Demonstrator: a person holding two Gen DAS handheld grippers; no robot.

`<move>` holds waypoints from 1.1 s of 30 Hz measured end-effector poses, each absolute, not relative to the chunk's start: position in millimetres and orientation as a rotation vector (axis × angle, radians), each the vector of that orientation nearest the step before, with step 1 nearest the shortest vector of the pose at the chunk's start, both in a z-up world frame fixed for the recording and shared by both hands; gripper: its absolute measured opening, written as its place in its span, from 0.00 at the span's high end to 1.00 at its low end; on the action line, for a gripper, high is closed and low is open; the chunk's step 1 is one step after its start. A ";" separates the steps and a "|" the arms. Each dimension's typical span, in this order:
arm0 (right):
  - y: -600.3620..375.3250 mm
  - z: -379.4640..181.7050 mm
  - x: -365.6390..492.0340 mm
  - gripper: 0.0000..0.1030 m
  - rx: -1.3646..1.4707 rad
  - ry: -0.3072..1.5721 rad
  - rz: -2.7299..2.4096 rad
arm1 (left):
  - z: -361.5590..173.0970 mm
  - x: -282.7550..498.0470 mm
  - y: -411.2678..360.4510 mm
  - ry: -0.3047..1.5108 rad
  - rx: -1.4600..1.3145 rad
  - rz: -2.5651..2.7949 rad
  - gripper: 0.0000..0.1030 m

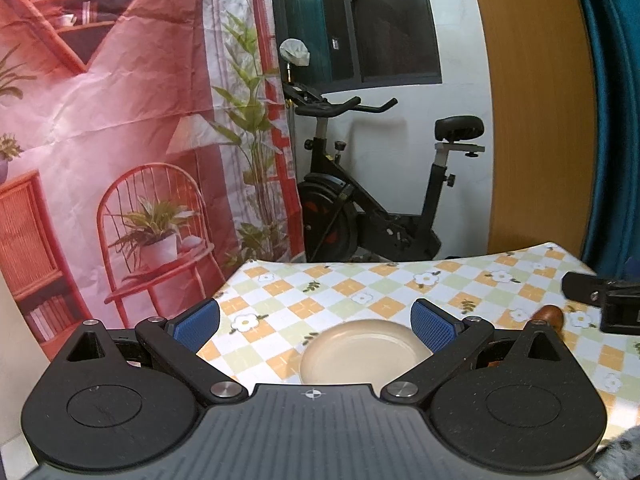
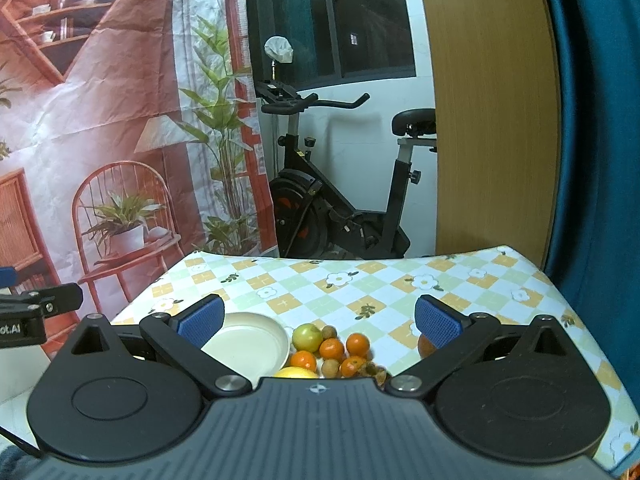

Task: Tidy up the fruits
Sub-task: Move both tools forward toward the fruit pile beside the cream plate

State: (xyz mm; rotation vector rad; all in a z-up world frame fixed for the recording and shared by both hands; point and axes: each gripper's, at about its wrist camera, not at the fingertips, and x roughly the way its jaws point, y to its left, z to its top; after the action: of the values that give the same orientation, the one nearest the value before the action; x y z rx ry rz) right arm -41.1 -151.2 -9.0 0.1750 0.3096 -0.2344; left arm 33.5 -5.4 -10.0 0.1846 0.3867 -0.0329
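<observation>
Both tools stand with their blue pads wide apart, gripping nothing: the left tool (image 1: 316,322) above the cream plate (image 1: 362,354), whose near edge its body hides. Under the right tool (image 2: 319,320), the fruits (image 2: 330,352) lie on the desk (image 2: 384,280) just right of the plate (image 2: 250,346); the yellow fruit (image 2: 295,373) is mostly hidden.

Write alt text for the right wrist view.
The open right gripper hovers over a checkered tablecloth, above a cluster of small oranges and a green fruit beside an empty cream plate. An exercise bike stands behind.
</observation>
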 end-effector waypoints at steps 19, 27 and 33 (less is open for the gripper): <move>-193.5 -71.2 33.8 0.00 0.112 0.298 -0.256 | -55.1 101.7 -12.0 0.444 0.157 -0.051 0.01; -210.1 -94.4 54.4 0.00 0.147 0.398 -0.280 | -72.5 120.2 -14.8 0.531 0.156 -0.105 0.04; -217.7 -108.0 54.5 0.00 0.123 0.399 -0.252 | -85.6 129.0 -19.7 0.567 0.168 -0.150 0.14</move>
State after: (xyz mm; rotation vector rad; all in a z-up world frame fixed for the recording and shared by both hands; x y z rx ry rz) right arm 54.5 -217.7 -108.0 0.1226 0.3991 -0.2521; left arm 129.0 -19.7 -85.6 0.1682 0.5669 -0.1499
